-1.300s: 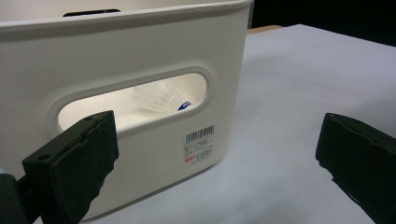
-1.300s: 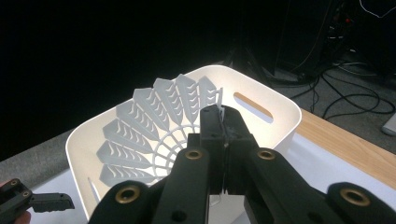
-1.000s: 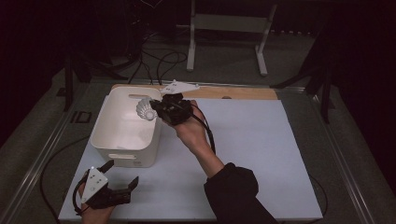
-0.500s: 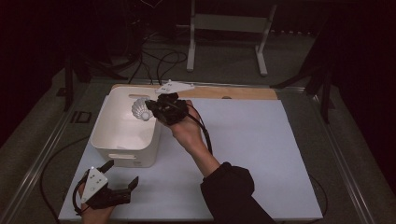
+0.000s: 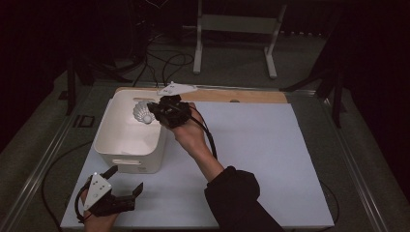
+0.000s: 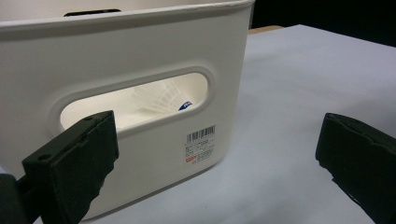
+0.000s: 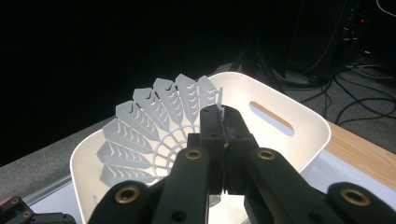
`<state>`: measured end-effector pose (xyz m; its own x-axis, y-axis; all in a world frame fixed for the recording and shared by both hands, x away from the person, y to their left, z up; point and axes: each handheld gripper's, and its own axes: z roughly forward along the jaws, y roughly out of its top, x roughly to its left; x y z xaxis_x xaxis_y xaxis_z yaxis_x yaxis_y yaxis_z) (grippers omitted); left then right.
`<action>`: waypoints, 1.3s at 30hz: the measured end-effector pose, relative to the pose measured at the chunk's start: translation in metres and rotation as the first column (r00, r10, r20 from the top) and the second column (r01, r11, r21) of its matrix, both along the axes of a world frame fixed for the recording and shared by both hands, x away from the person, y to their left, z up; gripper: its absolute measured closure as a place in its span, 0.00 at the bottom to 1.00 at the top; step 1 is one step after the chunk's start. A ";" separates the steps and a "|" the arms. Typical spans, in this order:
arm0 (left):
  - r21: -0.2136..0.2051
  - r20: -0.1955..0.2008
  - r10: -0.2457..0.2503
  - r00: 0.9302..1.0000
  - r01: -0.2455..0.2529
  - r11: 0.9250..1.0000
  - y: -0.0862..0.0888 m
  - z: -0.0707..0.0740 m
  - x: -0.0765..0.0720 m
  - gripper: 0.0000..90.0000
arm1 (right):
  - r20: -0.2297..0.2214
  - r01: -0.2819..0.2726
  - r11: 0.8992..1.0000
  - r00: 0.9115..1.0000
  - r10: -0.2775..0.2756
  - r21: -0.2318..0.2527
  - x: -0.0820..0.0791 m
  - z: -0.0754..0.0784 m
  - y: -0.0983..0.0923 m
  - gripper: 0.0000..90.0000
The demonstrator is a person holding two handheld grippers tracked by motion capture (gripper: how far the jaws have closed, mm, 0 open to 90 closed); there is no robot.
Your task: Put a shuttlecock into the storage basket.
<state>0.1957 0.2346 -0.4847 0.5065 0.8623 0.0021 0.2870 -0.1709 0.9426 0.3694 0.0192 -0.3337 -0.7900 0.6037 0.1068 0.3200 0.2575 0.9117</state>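
Note:
A white plastic shuttlecock (image 5: pixel 142 115) hangs over the far right part of a white bin (image 5: pixel 128 162). My right gripper (image 5: pixel 151 112) is shut on its skirt edge. In the right gripper view the closed jaws (image 7: pixel 223 116) pinch the ribbed skirt (image 7: pixel 149 126) above the bin's rim (image 7: pixel 303 121). My left gripper (image 5: pixel 126 178) rests at the table's near left, just in front of the bin, open with nothing in it. The left gripper (image 6: pixel 219 158) faces the bin's near wall (image 6: pixel 140 60). Through the wall's handle slot a shuttlecock (image 6: pixel 161 95) with a blue band shows; I cannot tell whether it is the held one.
The bin stands on a white mat (image 5: pixel 270 159) that covers the table. A wooden strip (image 5: pixel 241 95) runs along the far edge. Beyond the table are floor cables (image 5: pixel 169 63) and a metal stand (image 5: pixel 237 29). The person's right sleeve (image 5: pixel 237 198) crosses the near middle.
The right gripper has carried the shuttlecock slightly to the left, further over the bin. The left gripper has not moved.

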 end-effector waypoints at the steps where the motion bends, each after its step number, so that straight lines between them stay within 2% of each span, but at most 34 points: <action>1: -0.002 0.000 0.001 1.000 -0.001 1.000 0.000 0.000 0.000 0.00 | 0.001 -0.001 1.000 1.000 0.001 0.000 0.000 0.000 0.001 0.99; 14: -0.002 0.002 0.001 1.000 -0.001 1.000 0.000 0.000 -0.001 0.00 | 0.005 -0.002 1.000 1.000 0.002 0.004 0.001 -0.002 0.010 0.99; 33: -0.002 0.002 0.001 1.000 -0.001 1.000 0.000 0.000 -0.001 0.00 | -0.020 -0.030 0.999 0.999 0.031 0.014 0.000 -0.007 0.028 0.98; 35: -0.002 0.002 0.001 1.000 -0.001 1.000 0.000 0.000 -0.001 0.00 | -0.023 -0.041 0.999 0.999 0.041 0.018 0.000 -0.007 0.029 0.93; 36: -0.002 0.002 0.001 1.000 -0.001 1.000 0.000 0.000 -0.001 0.00 | -0.023 -0.049 0.999 0.998 0.050 0.019 -0.001 -0.007 0.030 0.85; 38: -0.002 0.002 0.000 1.000 0.000 1.000 0.000 0.000 -0.001 0.00 | -0.029 -0.071 0.996 0.997 0.072 0.046 0.000 -0.006 0.030 0.59; 39: -0.002 0.002 0.000 1.000 0.000 1.000 0.000 0.000 -0.001 0.00 | -0.040 -0.079 0.995 0.996 0.081 0.060 0.000 -0.006 0.029 0.50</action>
<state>0.1949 0.2348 -0.4844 0.5065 0.8622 0.0012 0.2850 -0.1687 0.9436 0.3698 0.0484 -0.3395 -0.8297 0.5304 0.1741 0.3390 0.2309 0.9120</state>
